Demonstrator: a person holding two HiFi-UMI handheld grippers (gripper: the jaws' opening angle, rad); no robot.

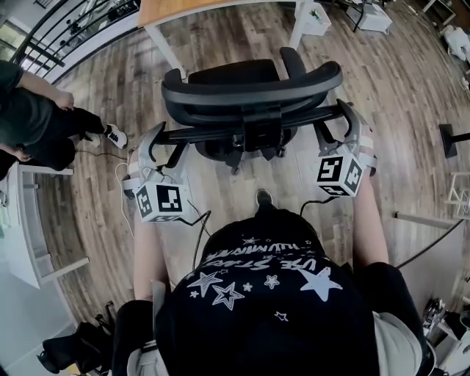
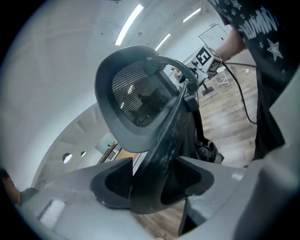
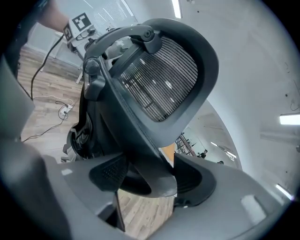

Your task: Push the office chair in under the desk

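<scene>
The black office chair stands on the wood floor just in front of the wooden desk, its backrest toward me and its seat partly between the white desk legs. My left gripper is shut on the left end of the chair's back frame bar, and my right gripper is shut on the right end. In the left gripper view the jaws of the left gripper clamp a dark frame strut below the mesh headrest. The right gripper grips the matching strut.
A person in dark clothes stands at the left beside a white shelf unit. A cable lies on the floor left of the chair. A stand's dark base sits at the right, and white boxes lie beyond the desk.
</scene>
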